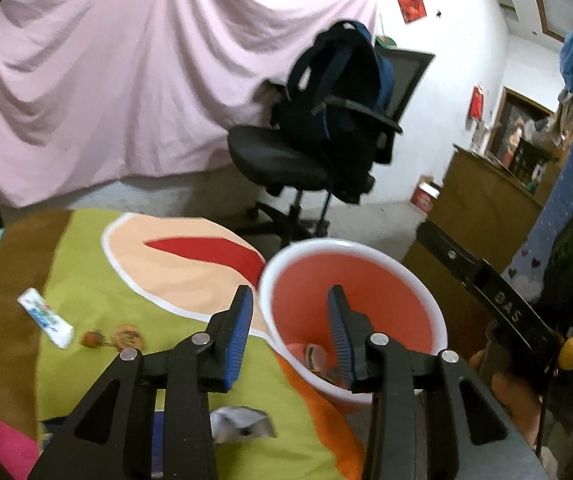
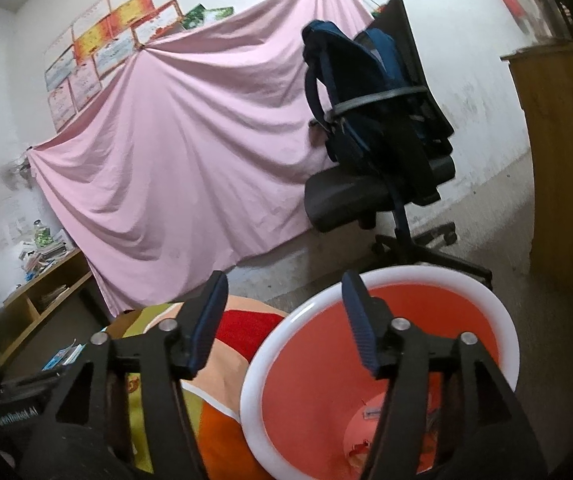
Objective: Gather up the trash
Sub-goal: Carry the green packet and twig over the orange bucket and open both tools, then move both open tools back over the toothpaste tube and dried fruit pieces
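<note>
Both hand-held grippers spread wide at a red trash bucket on a colourful cloth.

In the left wrist view, the left hand-held gripper has its jaws apart astride the white rim of the bucket at lower centre, one finger inside; wrappers lie in its bottom. A white wrapper sits at the left and a crumpled silver wrapper at bottom centre. The right hand-held gripper is likewise open over the bucket, lower right of its frame.
</note>
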`<action>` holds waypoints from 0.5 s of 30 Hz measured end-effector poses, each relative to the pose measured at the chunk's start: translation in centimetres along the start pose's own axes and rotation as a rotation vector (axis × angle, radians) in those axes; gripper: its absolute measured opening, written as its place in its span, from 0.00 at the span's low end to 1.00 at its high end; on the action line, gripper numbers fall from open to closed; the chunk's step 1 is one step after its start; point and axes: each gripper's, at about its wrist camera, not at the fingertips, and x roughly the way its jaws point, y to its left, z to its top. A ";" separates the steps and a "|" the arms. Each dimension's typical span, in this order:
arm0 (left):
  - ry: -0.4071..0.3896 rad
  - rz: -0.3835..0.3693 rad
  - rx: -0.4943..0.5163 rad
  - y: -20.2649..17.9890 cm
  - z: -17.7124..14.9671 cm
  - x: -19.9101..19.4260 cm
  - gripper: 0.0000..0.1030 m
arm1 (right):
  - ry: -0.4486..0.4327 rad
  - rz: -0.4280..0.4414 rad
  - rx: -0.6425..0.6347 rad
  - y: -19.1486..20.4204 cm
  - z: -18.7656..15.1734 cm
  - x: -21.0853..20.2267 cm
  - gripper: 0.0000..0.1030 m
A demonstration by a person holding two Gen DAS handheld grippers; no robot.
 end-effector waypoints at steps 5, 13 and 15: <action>-0.076 0.066 -0.017 1.5 0.1 -2.9 0.45 | -0.055 0.038 -0.032 1.6 0.1 -0.7 0.99; -0.236 0.173 -0.068 4.5 -0.8 -8.6 0.74 | -0.184 0.130 -0.088 5.1 0.0 -2.4 1.00; -0.287 0.202 -0.087 5.4 -1.0 -10.0 0.86 | -0.215 0.146 -0.110 6.2 -0.2 -2.8 1.00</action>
